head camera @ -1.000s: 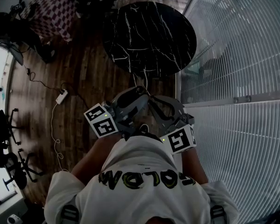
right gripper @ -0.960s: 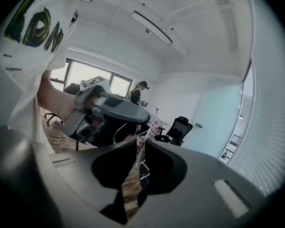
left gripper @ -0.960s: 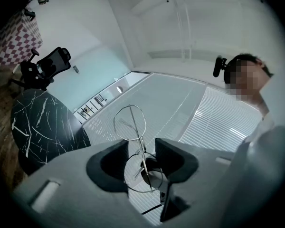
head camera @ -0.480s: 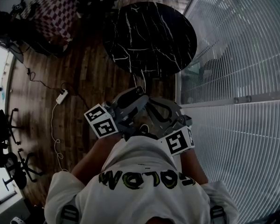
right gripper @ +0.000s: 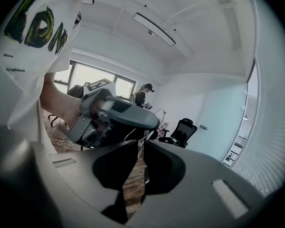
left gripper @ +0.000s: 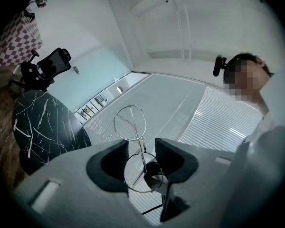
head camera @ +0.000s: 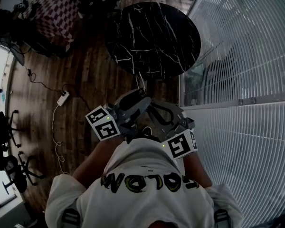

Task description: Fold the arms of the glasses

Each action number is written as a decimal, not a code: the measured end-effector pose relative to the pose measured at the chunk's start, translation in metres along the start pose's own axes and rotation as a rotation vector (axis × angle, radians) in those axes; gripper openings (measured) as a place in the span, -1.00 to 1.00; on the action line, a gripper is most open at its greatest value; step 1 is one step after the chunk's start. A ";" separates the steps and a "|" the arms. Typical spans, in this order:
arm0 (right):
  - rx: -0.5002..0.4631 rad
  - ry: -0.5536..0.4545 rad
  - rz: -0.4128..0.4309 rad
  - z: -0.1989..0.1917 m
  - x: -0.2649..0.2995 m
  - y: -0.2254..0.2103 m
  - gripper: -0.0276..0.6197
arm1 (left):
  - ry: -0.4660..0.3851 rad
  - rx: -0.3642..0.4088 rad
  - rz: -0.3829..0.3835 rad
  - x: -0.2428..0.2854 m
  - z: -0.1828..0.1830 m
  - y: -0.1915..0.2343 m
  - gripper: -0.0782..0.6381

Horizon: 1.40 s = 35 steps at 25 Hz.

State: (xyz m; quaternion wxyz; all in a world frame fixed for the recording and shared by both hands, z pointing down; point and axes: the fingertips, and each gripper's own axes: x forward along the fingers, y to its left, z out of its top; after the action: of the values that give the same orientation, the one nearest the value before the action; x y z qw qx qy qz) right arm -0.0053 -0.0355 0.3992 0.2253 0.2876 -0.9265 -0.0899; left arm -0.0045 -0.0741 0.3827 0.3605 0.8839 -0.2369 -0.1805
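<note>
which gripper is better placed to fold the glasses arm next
Right. The left gripper is clamped on the glasses; the right gripper faces it, jaws just closing, nothing clearly between them.

Power strip [head camera: 62, 98] on wooden floor [head camera: 92, 80]

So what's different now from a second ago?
The right gripper has just been closing its jaws. They are now nearly together by what looks like a thin wire arm of the glasses, but whether they pinch it is unclear. Its marker cube edged slightly toward the person. The left gripper, holding the glasses, stayed where it was.
</note>
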 end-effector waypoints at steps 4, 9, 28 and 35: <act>0.001 0.000 -0.012 0.001 -0.003 -0.005 -0.77 | -0.004 0.005 0.006 -0.003 0.002 0.002 -0.27; -0.008 0.005 -0.007 0.000 -0.010 -0.009 -0.77 | -0.009 0.019 0.023 -0.008 0.004 0.007 -0.27; 0.313 -0.163 -0.230 -0.003 -0.035 -0.067 -0.90 | 0.024 0.260 0.134 -0.006 0.002 0.004 -0.27; 0.375 -0.183 -0.262 -0.008 -0.042 -0.075 -0.91 | 0.012 0.291 0.141 -0.006 0.005 -0.001 -0.27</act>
State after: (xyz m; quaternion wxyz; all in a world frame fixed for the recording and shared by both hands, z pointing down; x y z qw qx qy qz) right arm 0.0659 -0.0735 0.3684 0.0697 0.4325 -0.8984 0.0296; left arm -0.0116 -0.0733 0.3792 0.2420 0.9091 -0.3196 -0.1133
